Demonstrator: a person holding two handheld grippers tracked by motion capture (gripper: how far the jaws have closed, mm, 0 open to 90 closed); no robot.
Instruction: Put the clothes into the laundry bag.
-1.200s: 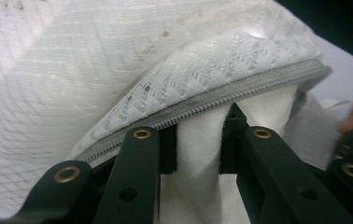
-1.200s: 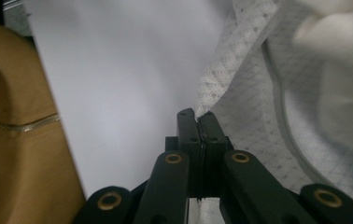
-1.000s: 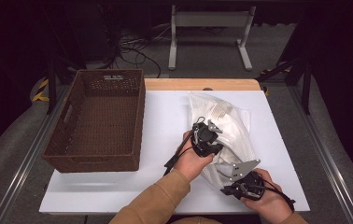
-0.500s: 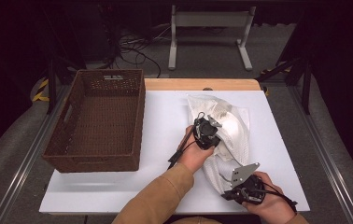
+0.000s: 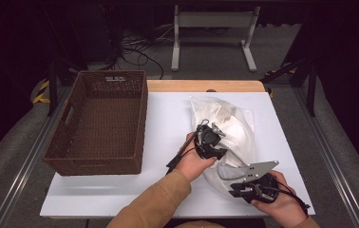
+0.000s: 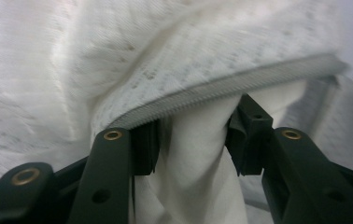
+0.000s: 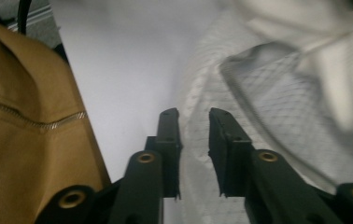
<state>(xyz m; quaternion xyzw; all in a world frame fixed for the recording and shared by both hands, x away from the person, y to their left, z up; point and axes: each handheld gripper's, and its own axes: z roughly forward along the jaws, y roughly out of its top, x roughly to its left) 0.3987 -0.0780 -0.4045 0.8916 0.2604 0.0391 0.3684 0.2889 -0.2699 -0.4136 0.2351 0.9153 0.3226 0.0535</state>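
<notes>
A white mesh bag (image 5: 234, 126) stuffed with white cloth lies on the right half of the white table (image 5: 168, 123). My left gripper (image 5: 219, 151) rests on the bag's middle. In the left gripper view its jaws (image 6: 193, 135) are shut on a bunched fold of white cloth (image 6: 193, 186), just under the bag's grey zipper edge (image 6: 221, 88). My right gripper (image 5: 234, 187) is at the bag's near end. In the right gripper view its jaws (image 7: 194, 116) stand a little apart over the mesh (image 7: 282, 93), gripping nothing.
A brown wicker basket (image 5: 142, 123) with nothing in it stands on the left of the table. A tan sleeve (image 7: 20, 116) lies close to the left of the right gripper. Metal stand legs and cables are on the floor beyond the table's far edge.
The left gripper has shifted slightly on the bag, and the cloth around it has bunched. The right gripper has stayed near the bag's near end with only a small shift.
</notes>
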